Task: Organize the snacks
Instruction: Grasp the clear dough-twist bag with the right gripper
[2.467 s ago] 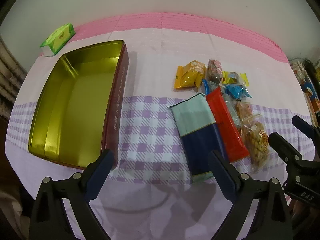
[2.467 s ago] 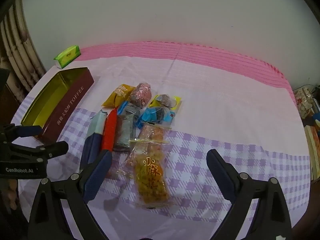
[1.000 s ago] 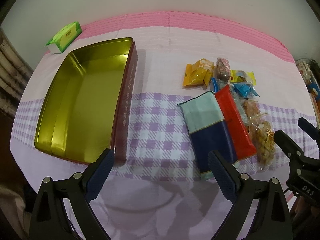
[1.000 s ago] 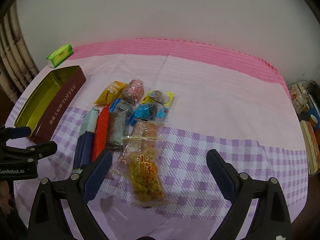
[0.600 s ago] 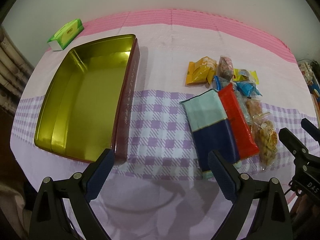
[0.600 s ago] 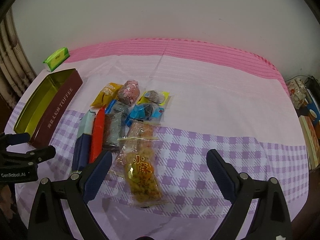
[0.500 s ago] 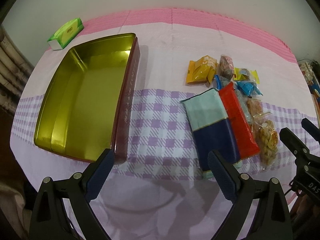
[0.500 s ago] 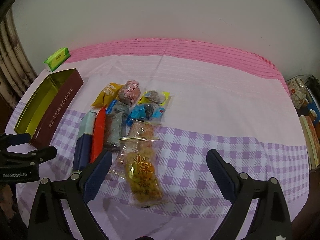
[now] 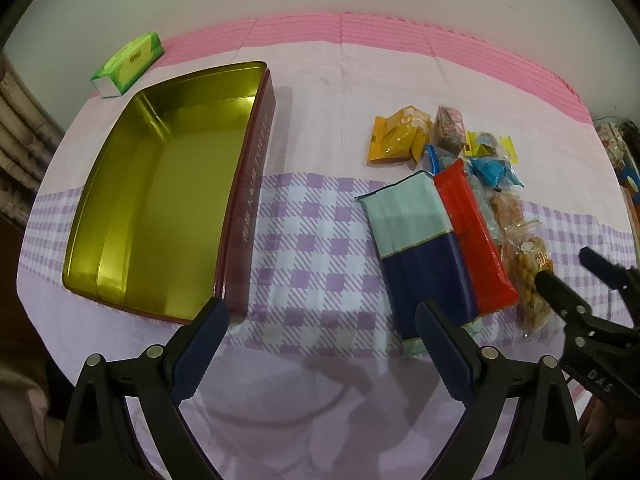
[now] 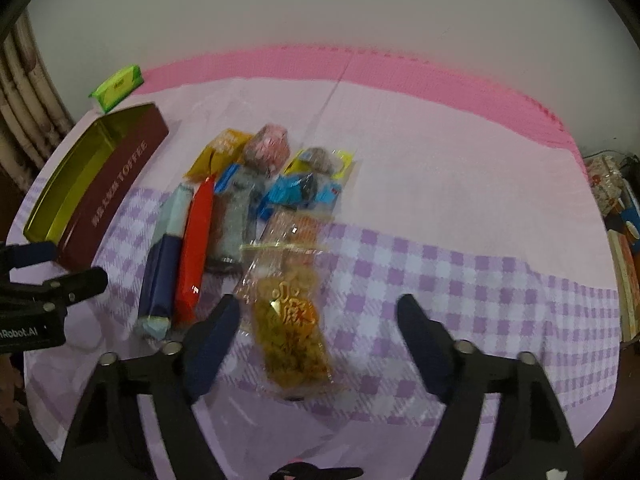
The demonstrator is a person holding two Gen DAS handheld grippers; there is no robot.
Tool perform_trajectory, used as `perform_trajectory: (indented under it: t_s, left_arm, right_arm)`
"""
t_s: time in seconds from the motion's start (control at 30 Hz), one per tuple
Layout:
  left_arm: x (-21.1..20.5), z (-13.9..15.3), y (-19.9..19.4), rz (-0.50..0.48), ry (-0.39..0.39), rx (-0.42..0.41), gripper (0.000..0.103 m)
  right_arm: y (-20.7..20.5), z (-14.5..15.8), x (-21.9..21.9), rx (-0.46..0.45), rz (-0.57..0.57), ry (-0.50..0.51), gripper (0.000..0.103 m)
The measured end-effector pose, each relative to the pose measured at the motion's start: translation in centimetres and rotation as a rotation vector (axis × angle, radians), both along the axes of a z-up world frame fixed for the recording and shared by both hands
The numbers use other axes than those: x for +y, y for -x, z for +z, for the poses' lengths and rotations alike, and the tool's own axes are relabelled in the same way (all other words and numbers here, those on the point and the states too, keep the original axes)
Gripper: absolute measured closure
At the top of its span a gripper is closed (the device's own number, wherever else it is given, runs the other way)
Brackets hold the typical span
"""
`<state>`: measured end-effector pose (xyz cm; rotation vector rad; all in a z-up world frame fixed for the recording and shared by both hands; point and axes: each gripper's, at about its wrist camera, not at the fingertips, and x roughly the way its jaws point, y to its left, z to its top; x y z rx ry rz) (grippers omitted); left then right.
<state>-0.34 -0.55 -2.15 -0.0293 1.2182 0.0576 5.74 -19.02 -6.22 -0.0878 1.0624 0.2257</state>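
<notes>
Both claws — left claw (image 9: 322, 322), right claw (image 10: 318, 318) — gape wide over crinkly snack packets (image 10: 290, 332).

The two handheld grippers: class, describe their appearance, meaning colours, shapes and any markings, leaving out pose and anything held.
Both match. The left gripper has a matte black, angular frame with silver round bolts and two tapering fingers faced with dark blue textured pads. The right gripper looks the same. Seen from the side, the left one carries white lettering ending "nRobot.AI"; the right one reads "DAS". No cables or sleeves show.

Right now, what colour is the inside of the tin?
Shiny gold inside the tin, clearest in the left wrist view.
</notes>
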Motion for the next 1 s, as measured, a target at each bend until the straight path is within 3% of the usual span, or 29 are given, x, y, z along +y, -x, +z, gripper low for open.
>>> perform_trajectory:
  t_s: [0.37,0.5,1.0]
  left_arm:
    - [-0.1,-0.4,-0.2,-0.006,0.015,0.010,0.008]
    - [-0.2,-0.6,-0.3,-0.012,0.018,0.014,0.008]
    - [-0.9,-1.1,-0.7,-0.028,0.022,0.023,0.008]
  right_arm:
    - [-0.1,-1.7,0.4,0.057,0.008,0.015,0.040]
    - [-0.2,-2.2,0.7,0.075,0.019,0.006,0.055]
    - [-0.3,-2.9,0.7,0.101,0.011,-0.018,0.065]
